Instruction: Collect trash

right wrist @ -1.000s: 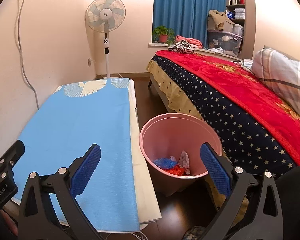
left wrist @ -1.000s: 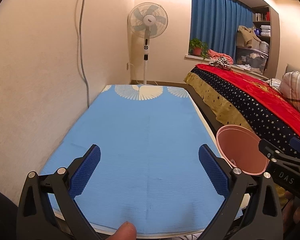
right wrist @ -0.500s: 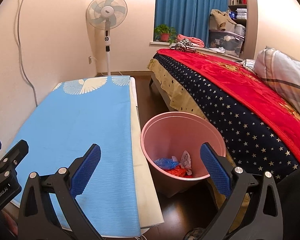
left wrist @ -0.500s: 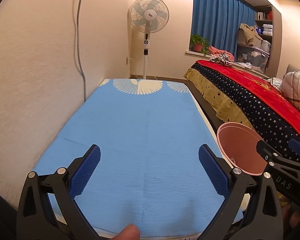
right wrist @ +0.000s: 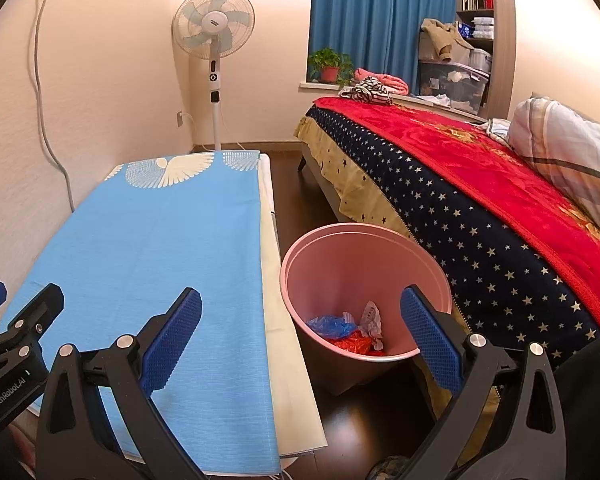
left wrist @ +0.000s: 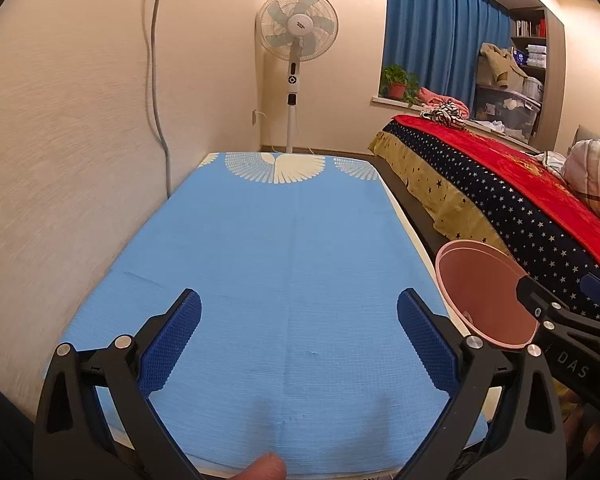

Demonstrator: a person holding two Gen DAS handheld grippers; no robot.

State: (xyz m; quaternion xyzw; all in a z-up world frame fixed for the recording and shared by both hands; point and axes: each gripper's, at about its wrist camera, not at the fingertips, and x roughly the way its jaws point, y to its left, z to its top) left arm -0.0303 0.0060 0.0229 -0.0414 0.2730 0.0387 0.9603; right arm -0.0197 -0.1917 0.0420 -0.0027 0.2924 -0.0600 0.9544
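Left gripper (left wrist: pixel 299 322) is seen with jaws spread wide, nothing between the blue pads (left wrist: pixel 172 344); it is held over the near end of the blue cloth (left wrist: pixel 284 248) that covers the table. A fingertip (left wrist: pixel 266 466) is visible at the bottom edge of the left wrist view.

Right gripper (right wrist: pixel 301 322) is likewise spread wide and empty, held above the gap between the table edge and the pink bin (right wrist: pixel 364 264). Its left pad is seen over the blue cloth (right wrist: pixel 152 240), its right pad in front of the bin's near right rim.

The pink bin stands on the dark floor (right wrist: pixel 356 420), just beside the table's cream-coloured edge (right wrist: pixel 284 336) and close against the bed (right wrist: pixel 480 208). Trash is seen at the bottom of the bin: a blue plastic piece (right wrist: pixel 330 326), a red piece (right wrist: pixel 352 345) and a crumpled white wrapper (right wrist: pixel 371 320), lying together and touching. In the left wrist view only the bin's rim and inner wall (left wrist: pixel 484 288) are seen, partly hidden by the other gripper's body.

No loose trash is seen on the blue cloth in either view.

A standing fan (right wrist: pixel 214 32) is noted against the far wall, beyond the table's far end. A potted plant (right wrist: pixel 330 65) stands on the sill before blue curtains (right wrist: pixel 380 20). The bed carries a red and star-patterned blanket, with a plaid pillow (right wrist: pixel 572 160) at the right
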